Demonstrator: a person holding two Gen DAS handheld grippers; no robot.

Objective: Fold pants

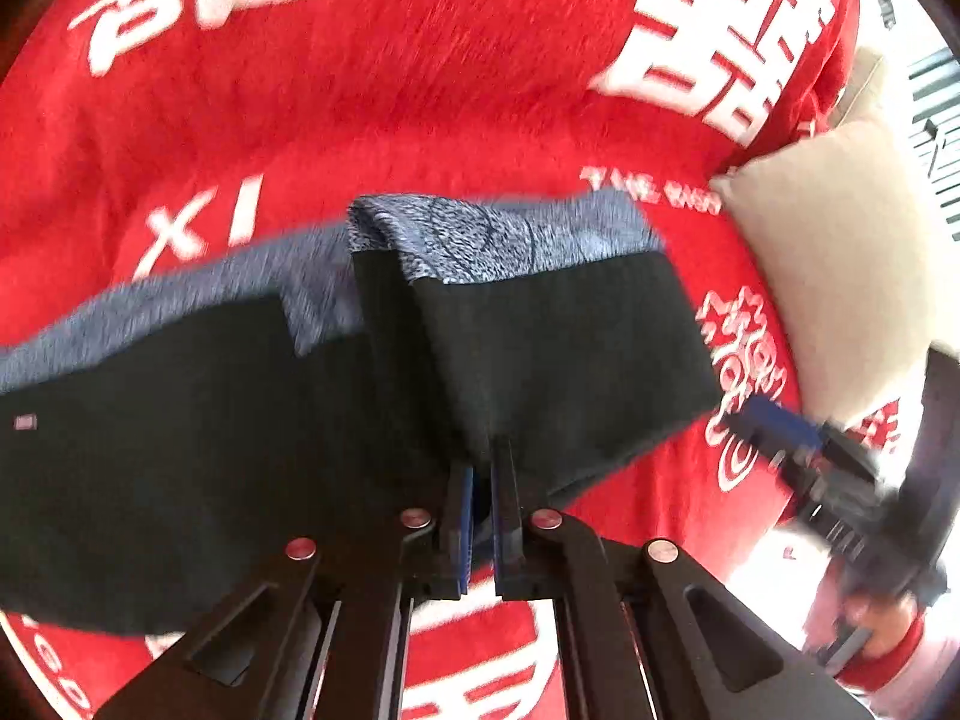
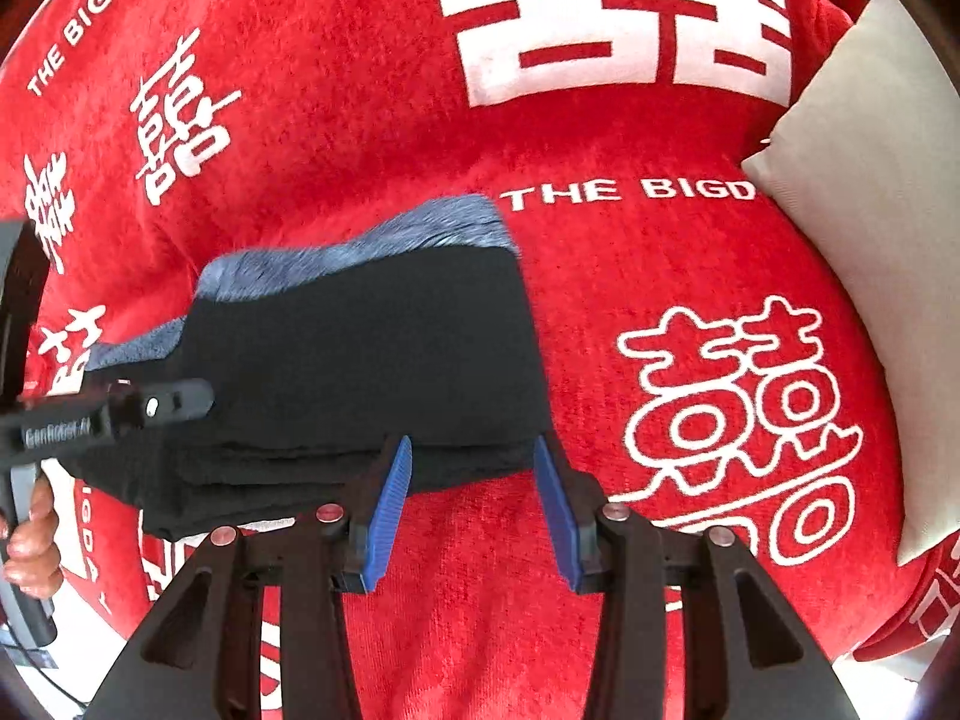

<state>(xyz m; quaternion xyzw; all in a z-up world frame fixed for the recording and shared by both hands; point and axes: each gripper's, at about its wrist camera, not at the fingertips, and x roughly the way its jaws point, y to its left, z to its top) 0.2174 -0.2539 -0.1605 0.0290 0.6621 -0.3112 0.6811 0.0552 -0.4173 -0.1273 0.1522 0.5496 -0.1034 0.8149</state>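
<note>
between the left claw [image 1: 482, 468] pads, the pants [image 1: 570, 348] edge sits pinched.

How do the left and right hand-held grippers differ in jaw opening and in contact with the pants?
Opening: the left hand-held gripper has its jaws pinched nearly together; the right hand-held gripper has its jaws spread apart.
Contact: the left one clamps a fold of the black pants; the right one's blue pads straddle the folded edge without pressing it.
Both point down at the red blanket.

In the centre of the frame, the left gripper [image 1: 483, 462] is closed on a fold of the black pants [image 1: 228, 420], which lie on a red blanket [image 1: 420, 60]. The right gripper [image 1: 798, 438] is blurred at lower right, near a beige pillow [image 1: 840, 270].
</note>
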